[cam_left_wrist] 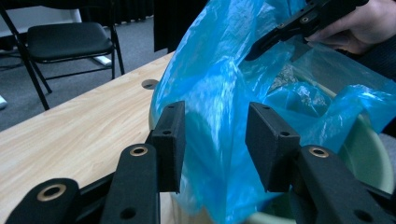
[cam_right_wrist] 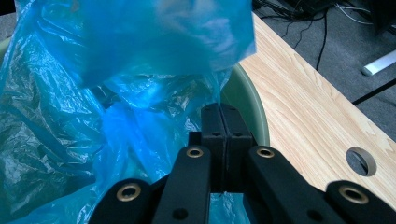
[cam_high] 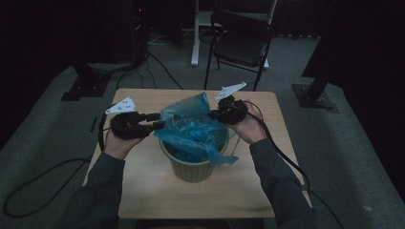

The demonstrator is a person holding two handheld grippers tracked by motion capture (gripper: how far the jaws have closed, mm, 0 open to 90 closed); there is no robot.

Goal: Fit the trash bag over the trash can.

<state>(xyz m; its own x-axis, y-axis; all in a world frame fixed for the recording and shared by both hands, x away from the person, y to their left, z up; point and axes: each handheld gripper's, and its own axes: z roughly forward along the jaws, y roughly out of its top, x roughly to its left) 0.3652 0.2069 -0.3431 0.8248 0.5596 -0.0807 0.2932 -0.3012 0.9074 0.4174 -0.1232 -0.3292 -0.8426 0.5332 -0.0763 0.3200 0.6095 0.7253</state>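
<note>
The left tongs (cam_high: 155, 121) sit at the left side of the green bucket (cam_high: 193, 167), held in the person's left hand (cam_high: 119, 138), and their jaws stand apart. In the left gripper view a fold of the blue plastic bag (cam_left_wrist: 219, 112) hangs in the gap between the two pads, with the film close to both but not pinched. The bag itself lies crumpled in and over the bucket, which stands near the middle of the wooden table (cam_high: 143, 181); one flap rises above the rim toward the far side, and another corner droops over the rim on the right.

The right tongs (cam_high: 216, 113) reach in from the bucket's far right side, gripped by the right hand (cam_high: 248, 125), and their jaws are pressed together on a thin edge of the bag. In the right gripper view the film runs up out of the closed pads (cam_right_wrist: 225, 135) and spreads into a broad blue sheet above, just beside the bucket's pale green rim (cam_right_wrist: 254, 112). A round hole (cam_right_wrist: 361, 161) in the table shows to the right. Behind the table stands a black folding chair (cam_high: 241, 40).
</note>
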